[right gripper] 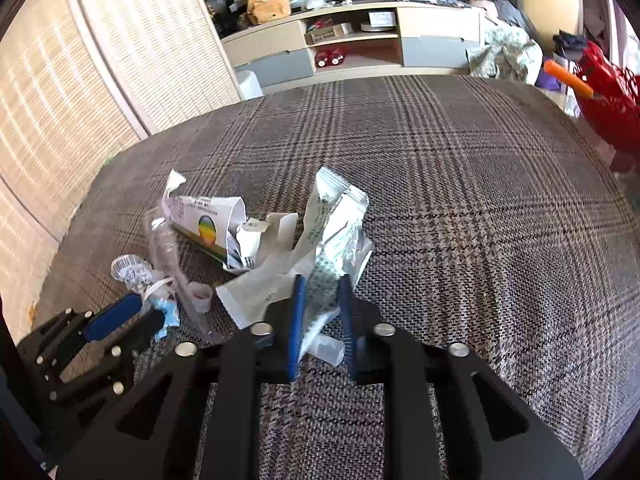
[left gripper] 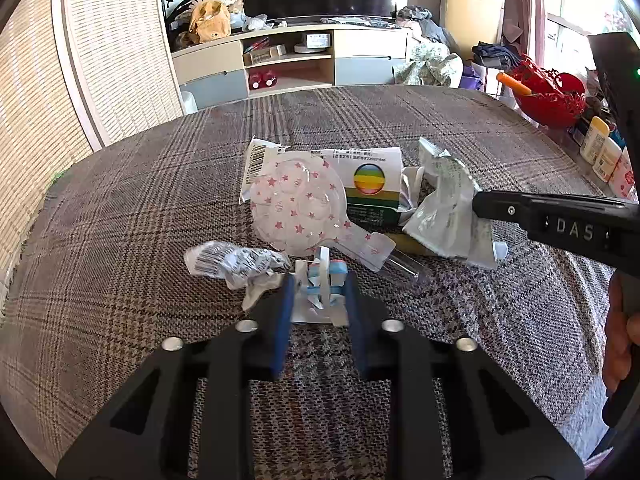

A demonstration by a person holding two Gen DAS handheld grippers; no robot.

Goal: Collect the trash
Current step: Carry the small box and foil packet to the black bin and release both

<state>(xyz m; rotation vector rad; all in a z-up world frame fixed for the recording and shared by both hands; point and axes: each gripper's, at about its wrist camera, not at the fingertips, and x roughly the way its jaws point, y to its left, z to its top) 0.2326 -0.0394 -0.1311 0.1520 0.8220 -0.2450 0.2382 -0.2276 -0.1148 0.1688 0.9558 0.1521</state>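
Observation:
Trash lies piled on a plaid-covered table (left gripper: pixel 120 220). My left gripper (left gripper: pixel 319 288) is shut on a crumpled blue-and-white wrapper (left gripper: pixel 320 284), also seen in the right wrist view (right gripper: pixel 166 312). My right gripper (right gripper: pixel 322 292) is shut on a silver foil pouch (right gripper: pixel 332 248), which shows in the left wrist view (left gripper: pixel 452 208). Between them lie a star-printed clear blister (left gripper: pixel 298 204), a flattened white box with a rainbow circle (left gripper: pixel 368 180) and a crumpled barcode wrapper (left gripper: pixel 236 262).
A red basket (left gripper: pixel 548 96) with an orange-handled tool and several small bottles (left gripper: pixel 604 156) stand at the table's right edge. A TV cabinet (left gripper: pixel 288 60) stands beyond the far edge. A small clear tube (left gripper: pixel 404 268) lies by the pile.

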